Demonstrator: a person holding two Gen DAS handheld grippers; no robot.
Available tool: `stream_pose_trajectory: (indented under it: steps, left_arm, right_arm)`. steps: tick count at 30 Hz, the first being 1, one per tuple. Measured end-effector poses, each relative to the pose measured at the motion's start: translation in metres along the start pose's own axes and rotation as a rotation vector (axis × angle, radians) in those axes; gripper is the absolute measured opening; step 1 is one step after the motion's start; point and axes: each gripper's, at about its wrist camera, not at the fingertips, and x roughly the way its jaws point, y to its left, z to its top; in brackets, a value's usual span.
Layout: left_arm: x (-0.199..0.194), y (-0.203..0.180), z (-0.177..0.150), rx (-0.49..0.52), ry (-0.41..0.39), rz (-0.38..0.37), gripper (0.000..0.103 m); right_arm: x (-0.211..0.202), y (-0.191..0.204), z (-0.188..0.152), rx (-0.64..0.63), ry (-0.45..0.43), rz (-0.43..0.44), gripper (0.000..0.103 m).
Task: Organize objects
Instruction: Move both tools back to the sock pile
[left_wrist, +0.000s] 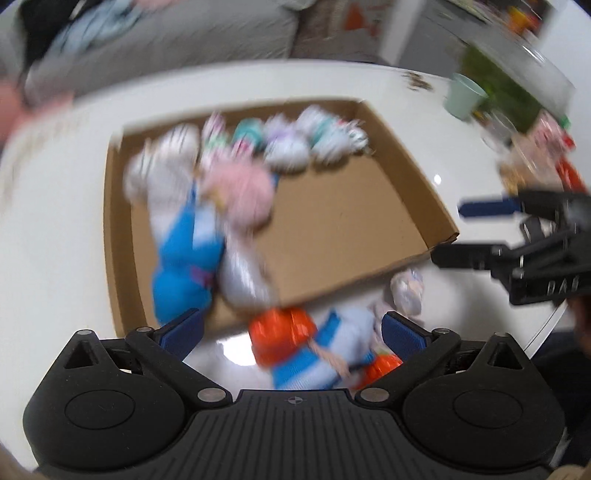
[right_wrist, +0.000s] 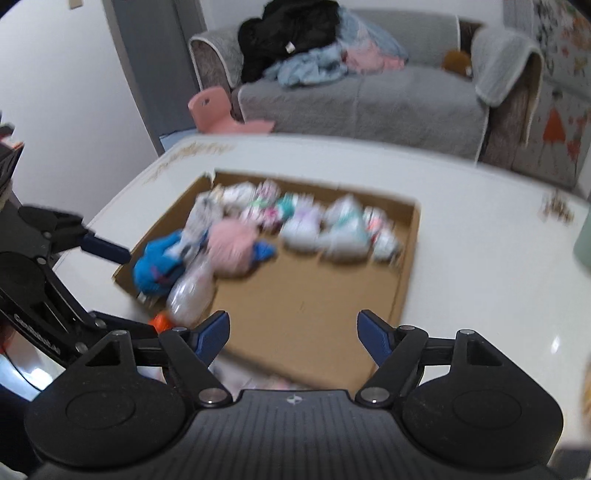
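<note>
Grey sofa (right_wrist: 369, 96) behind the white table (right_wrist: 480, 258), heaped with clothes (right_wrist: 306, 48); pink chair (right_wrist: 214, 110) left of the sofa, white wall (right_wrist: 55, 92) beyond.

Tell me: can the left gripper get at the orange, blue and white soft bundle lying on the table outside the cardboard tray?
Probably yes: the left gripper is open with the bundle between its fingers, nothing blocking.

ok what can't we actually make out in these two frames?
- Items in the cardboard box: motion blur in both views; only colours read, not what they are.
- Orange and blue item between the open left tool: blurred, lower part hidden by the tool body, contact unclear.
- Things near the green cup, left wrist view: smeared, at the fisheye edge.
- Under the open right tool: the box's near edge is hidden by it.
</note>
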Motion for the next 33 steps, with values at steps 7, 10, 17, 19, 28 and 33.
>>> stream_pose_trajectory:
  steps: [7,10,17,19,28,33]
  left_arm:
    - [0.027,0.018,-0.015,-0.209,0.035,-0.027,0.102]
    - [0.035,0.021,-0.014,-0.234,0.030,-0.018,0.102]
    - [0.050,0.031,-0.012,-0.292,0.018,-0.036,0.102]
    - [0.052,0.033,-0.010,-0.302,0.008,-0.038,0.102]
    - [0.054,0.041,-0.015,-0.388,-0.012,-0.070,0.102]
    - [0.050,0.043,-0.019,-0.376,-0.016,0.007,0.102]
  right_arm:
    - [0.029,-0.008,-0.010,0.147,0.077,0.033,0.073]
    - [0.038,-0.003,-0.022,0.155,0.110,0.025,0.073]
    - [0.051,0.001,-0.036,0.168,0.151,0.022,0.073]
    - [0.054,0.000,-0.037,0.172,0.161,0.025,0.072]
    - [0.053,-0.005,-0.039,0.200,0.165,0.026,0.054]
    - [0.052,-0.004,-0.041,0.186,0.172,0.011,0.052]
